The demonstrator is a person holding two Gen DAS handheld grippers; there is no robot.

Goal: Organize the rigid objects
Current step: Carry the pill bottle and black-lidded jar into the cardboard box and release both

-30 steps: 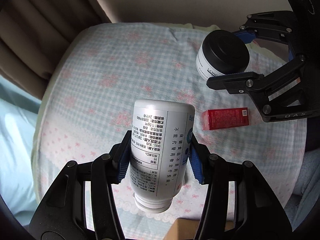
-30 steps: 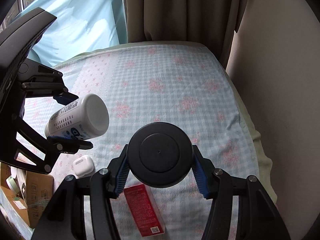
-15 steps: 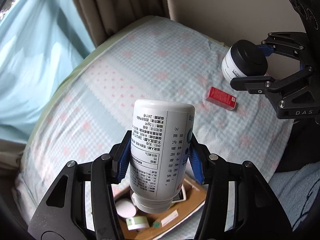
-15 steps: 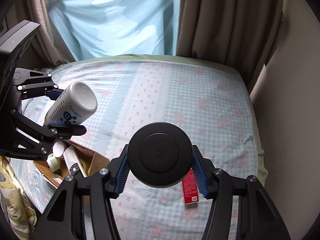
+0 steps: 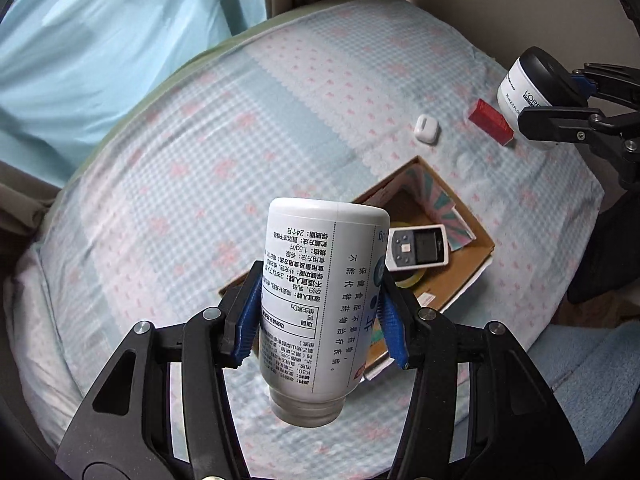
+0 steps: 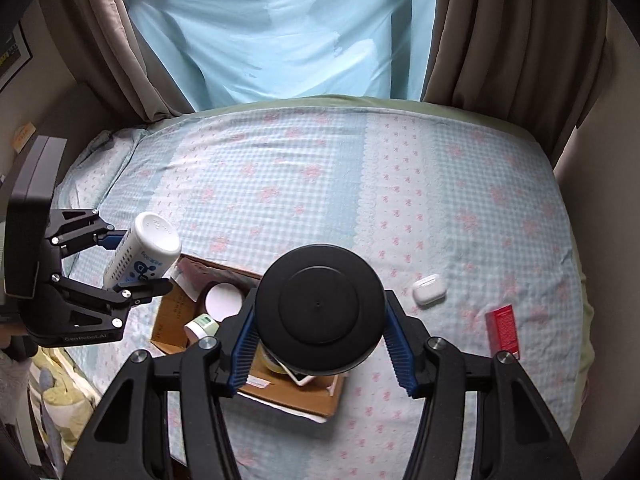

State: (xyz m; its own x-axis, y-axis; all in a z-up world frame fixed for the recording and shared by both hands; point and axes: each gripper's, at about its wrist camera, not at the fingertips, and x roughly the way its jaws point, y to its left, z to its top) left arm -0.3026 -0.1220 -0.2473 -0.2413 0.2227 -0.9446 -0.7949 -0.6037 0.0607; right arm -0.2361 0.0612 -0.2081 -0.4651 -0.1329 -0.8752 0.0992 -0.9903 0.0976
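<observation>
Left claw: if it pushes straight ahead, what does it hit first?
Probably the cardboard box: left claw, shut on the white bottle, points down at it, near the remote. Depth unclear.

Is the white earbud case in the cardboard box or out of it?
Out. The white earbud case lies on the checked bedspread, apart from the open cardboard box.

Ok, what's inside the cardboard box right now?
The cardboard box holds a white handheld device, a tape roll, a round white lid and a small green-labelled jar. The held bottle and jar hide the rest.
</observation>
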